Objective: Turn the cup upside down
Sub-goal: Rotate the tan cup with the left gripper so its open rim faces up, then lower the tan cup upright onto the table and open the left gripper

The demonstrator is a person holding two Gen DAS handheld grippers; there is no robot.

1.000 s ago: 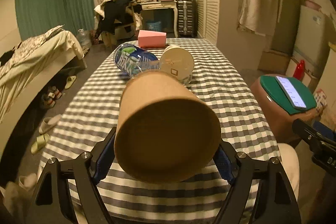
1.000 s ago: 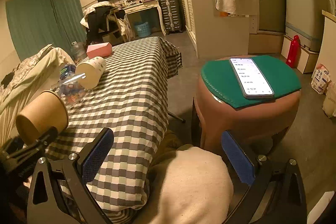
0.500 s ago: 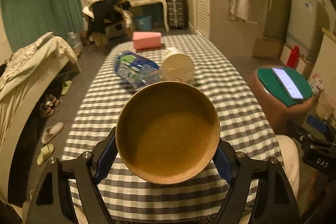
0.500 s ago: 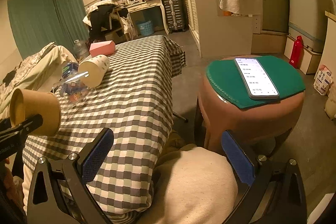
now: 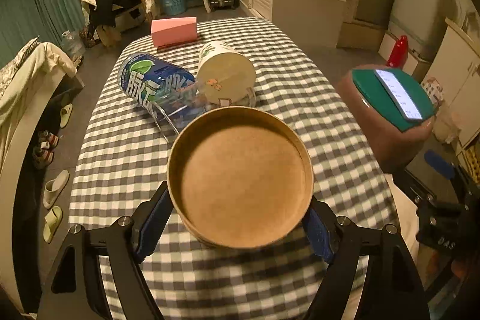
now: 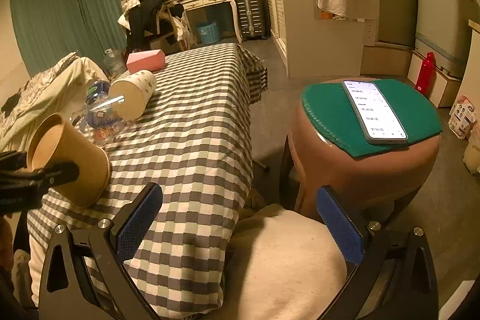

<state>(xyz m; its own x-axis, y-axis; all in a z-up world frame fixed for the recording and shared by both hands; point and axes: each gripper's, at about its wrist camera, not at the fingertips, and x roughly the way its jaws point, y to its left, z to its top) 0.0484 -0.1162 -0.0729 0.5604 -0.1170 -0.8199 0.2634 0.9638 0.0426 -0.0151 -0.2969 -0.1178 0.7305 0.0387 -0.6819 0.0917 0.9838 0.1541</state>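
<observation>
Your left gripper point(image 5: 237, 227) has its blue-padded jaws closed on the sides of the brown kraft-paper cup point(image 5: 240, 176), one pad on each side of the wall. In the left wrist view the cup fills the centre and you look straight at its recessed round base. The right wrist view shows the same cup point(image 6: 69, 161) at about 9 o'clock, tilted, with the base pointing up and to the left and the rim end low over the grey-and-white checked tablecloth point(image 6: 192, 140); from there I cannot tell whether the rim touches the cloth.

Your right gripper point(image 6: 237, 227) has its jaws wide apart and holds nothing; it hangs over your light trouser-clad knee point(image 6: 285, 260), off the right edge of the table.

In the left wrist view, at 12 o'clock beyond the held cup, a white printed paper cup point(image 5: 225, 74) lies on its side with its base toward you. Just beside it at 11 o'clock lies a clear plastic bottle with a blue and green label point(image 5: 153, 83), also on its side. Farther back at 11 o'clock sits a pink rectangular box point(image 5: 174, 30).

At 2 o'clock in the right wrist view, a smartphone with a lit screen point(image 6: 373, 113) lies on a green mat point(image 6: 420, 110) on top of a round brown plastic stool point(image 6: 375, 170), well apart from the table.
</observation>
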